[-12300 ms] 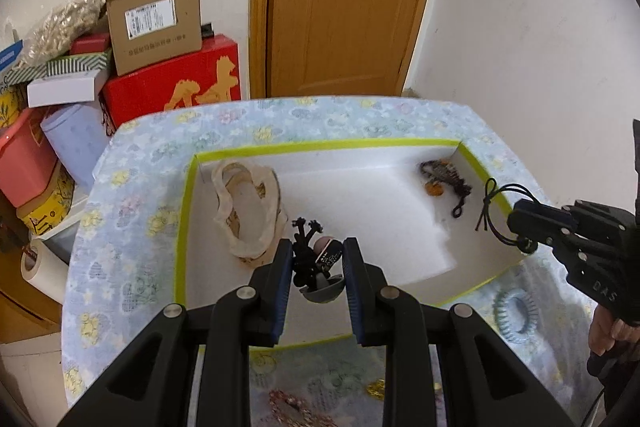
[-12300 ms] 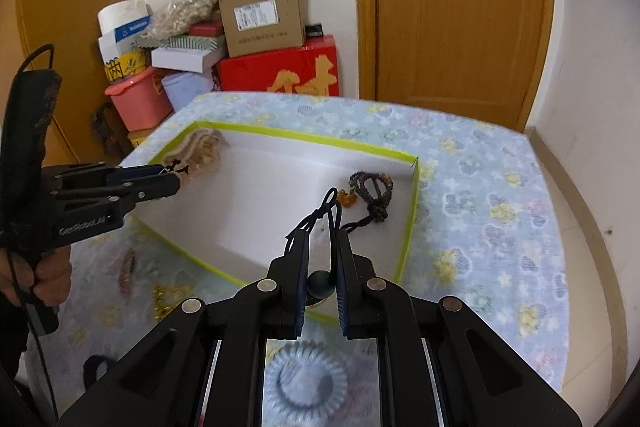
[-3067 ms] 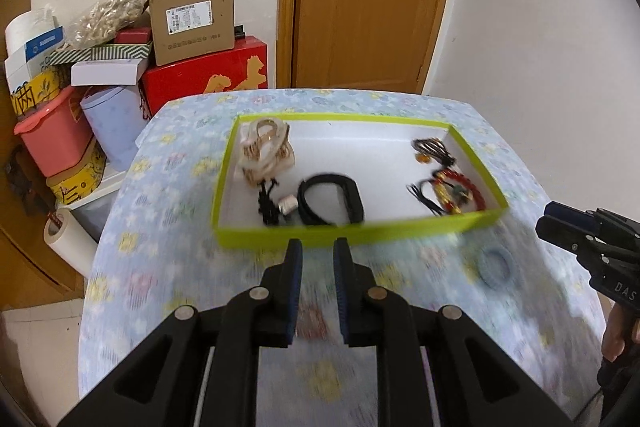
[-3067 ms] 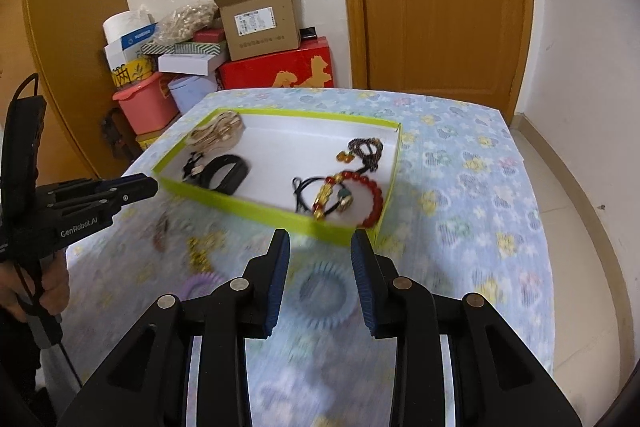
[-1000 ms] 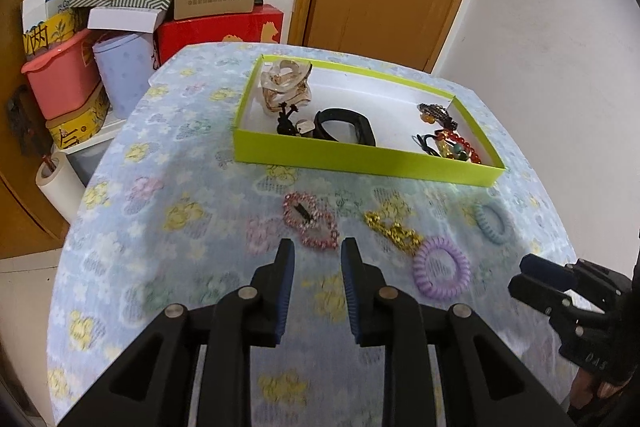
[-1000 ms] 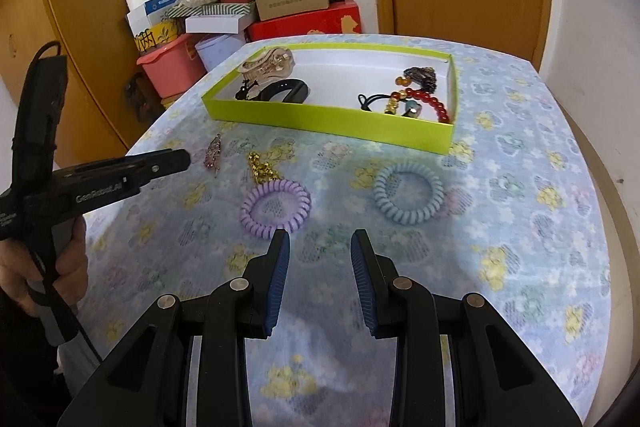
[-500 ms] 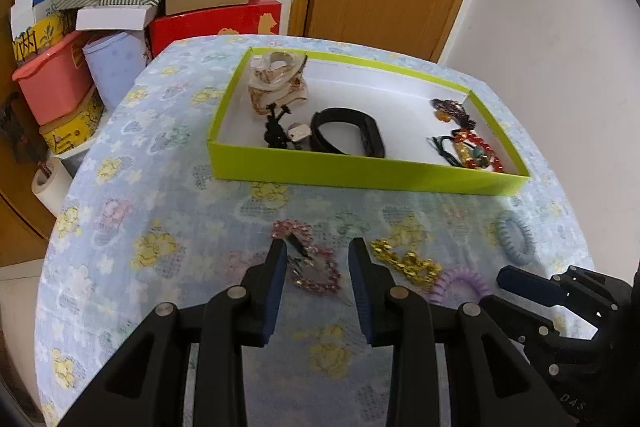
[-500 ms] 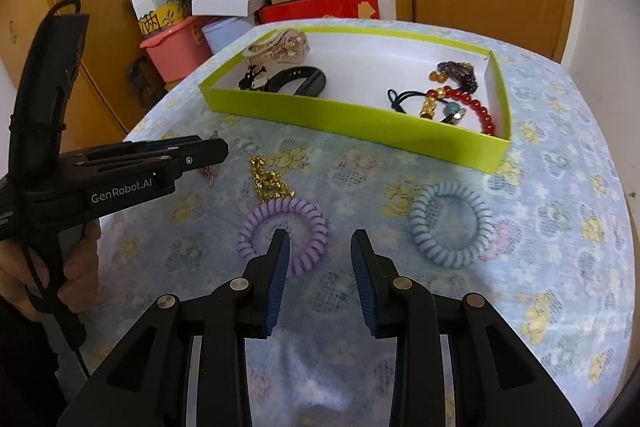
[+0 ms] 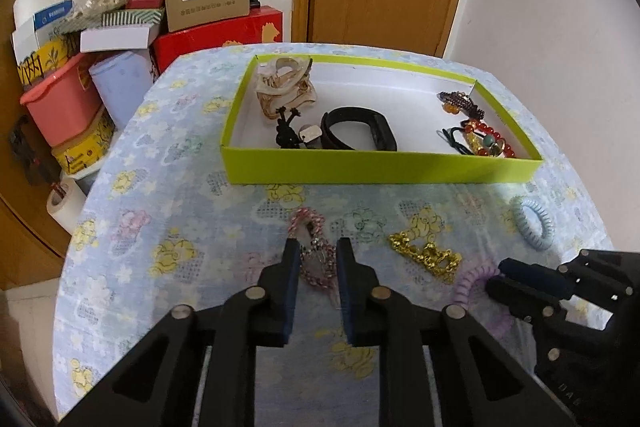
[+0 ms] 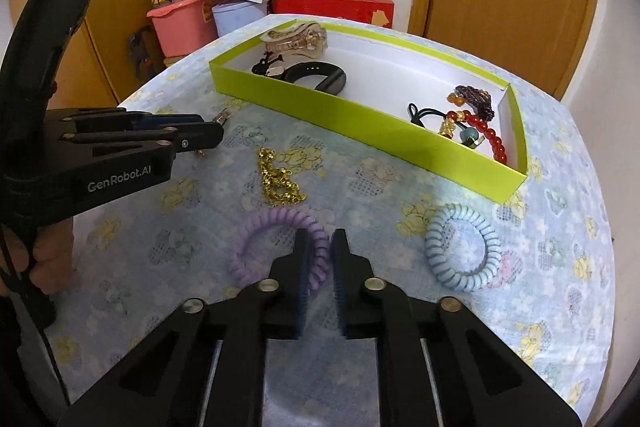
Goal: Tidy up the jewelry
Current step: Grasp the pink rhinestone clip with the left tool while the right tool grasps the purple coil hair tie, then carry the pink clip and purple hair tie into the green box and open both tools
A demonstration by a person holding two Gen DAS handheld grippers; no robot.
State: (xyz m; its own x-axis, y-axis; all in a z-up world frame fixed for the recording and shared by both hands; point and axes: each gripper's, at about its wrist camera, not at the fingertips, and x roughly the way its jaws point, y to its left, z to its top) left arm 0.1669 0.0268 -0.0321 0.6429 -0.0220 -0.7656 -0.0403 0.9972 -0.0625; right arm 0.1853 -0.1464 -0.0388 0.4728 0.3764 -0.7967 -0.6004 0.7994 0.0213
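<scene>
On the flowered tablecloth [image 9: 132,187] in front of the green tray [image 9: 380,173], your left gripper [image 9: 316,253] has just been closing around the pink bracelet [image 9: 314,247], pads not yet seen pressing; if they meet only one strand, it may slide out on lifting. Your right gripper [image 10: 320,247] has just closed on the purple coil band [image 10: 276,247], whose springy rim could pop free. Both grippers point steeply down at the table.
</scene>
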